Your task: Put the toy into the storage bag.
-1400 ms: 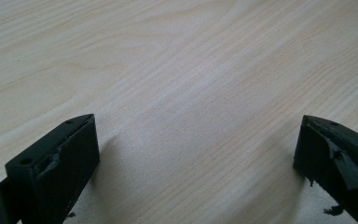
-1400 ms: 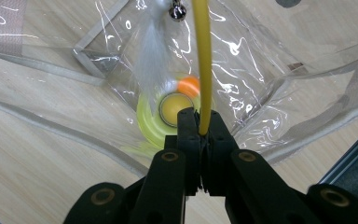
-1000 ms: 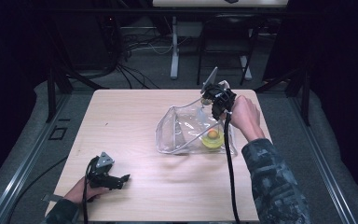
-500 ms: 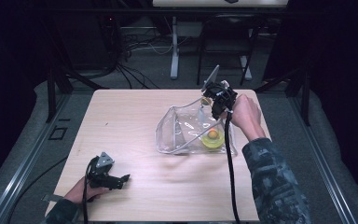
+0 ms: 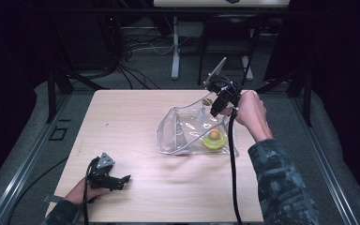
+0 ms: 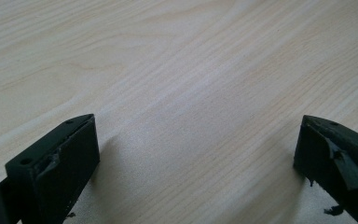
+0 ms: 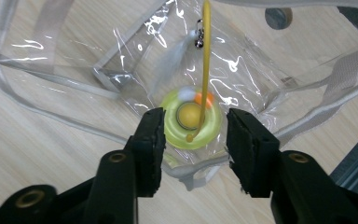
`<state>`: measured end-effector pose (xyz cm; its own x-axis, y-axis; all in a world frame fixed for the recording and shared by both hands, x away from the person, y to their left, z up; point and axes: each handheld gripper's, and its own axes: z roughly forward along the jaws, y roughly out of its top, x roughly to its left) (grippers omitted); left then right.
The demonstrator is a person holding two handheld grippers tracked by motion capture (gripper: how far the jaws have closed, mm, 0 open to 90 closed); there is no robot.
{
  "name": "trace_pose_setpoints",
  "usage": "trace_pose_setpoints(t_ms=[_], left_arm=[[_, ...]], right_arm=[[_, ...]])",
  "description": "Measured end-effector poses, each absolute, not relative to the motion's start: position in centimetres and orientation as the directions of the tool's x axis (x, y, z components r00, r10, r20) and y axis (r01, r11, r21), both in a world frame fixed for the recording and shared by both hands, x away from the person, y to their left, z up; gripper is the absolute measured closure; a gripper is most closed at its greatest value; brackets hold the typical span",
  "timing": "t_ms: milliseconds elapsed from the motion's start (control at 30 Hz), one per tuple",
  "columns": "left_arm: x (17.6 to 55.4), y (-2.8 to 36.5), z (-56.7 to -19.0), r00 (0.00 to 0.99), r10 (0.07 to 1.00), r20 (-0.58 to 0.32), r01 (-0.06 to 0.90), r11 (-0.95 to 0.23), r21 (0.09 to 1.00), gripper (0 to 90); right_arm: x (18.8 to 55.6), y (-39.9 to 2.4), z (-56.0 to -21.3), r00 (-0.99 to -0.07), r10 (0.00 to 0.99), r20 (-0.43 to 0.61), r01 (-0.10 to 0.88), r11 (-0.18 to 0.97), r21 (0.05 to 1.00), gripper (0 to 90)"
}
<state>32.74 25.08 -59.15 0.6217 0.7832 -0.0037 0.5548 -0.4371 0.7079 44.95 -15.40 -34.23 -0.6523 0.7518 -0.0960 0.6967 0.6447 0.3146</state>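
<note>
Right hand-held gripper parted above the toy in the clear bag

The right hand-held gripper [image 5: 218, 108] hangs over the far right part of the counter [image 5: 131, 117], pointing down into a clear plastic bag [image 5: 183, 133]. Its jaws have just been opening and now stand partly apart with nothing pressed between the pads. In the right gripper view a thin yellow stick [image 7: 205, 70] runs up the picture through the gap — whether it touches either pad I cannot tell. Straight below the jaws, inside the bag, lies a yellow-green ring toy [image 7: 192, 120] with an orange bit [image 7: 204, 99] beside it; in the high view the toy [image 5: 213, 139] sits near the bag's right end, on the person's side of the gripper.

The left hand-held gripper [image 5: 115, 180] rests low at the near left corner of the counter, jaws wide and empty — bare wood between them in the left gripper view. It is well apart from the bag, so the right hand is much the nearer.

The bag's long axis runs left to right across the counter. Open room lies to the bag's left and towards the person; the counter's right edge is close to the bag's right end, so any shift that way has little margin
</note>
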Motion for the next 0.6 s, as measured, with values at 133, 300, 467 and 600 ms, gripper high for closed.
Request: trace_pose_setpoints(t_ms=[133,300,467,600], left_arm=[[32.7,25.1,-59.1,0.622,0.783,-0.004,0.555,-0.437,0.708,0.0],[32.7,25.1,-59.1,0.622,0.783,-0.004,0.555,-0.437,0.708,0.0],[32.7,25.0,-59.2,0.616,0.788,0.000,0.551,-0.431,0.715,0.0],[32.7,25.0,-59.2,0.616,0.787,0.000,0.551,-0.431,0.715,0.0]], right_arm=[[44.5,-15.6,-33.6,-0.647,0.756,-0.102,0.695,0.639,0.329,44.6],[43.7,-16.0,-32.9,-0.634,0.766,-0.105,0.692,0.623,0.366,28.7],[42.8,-16.7,-32.5,-0.633,0.767,-0.106,0.683,0.618,0.389,17.8],[42.0,-17.1,-32.2,-0.636,0.763,-0.115,0.676,0.623,0.394,13.9]])
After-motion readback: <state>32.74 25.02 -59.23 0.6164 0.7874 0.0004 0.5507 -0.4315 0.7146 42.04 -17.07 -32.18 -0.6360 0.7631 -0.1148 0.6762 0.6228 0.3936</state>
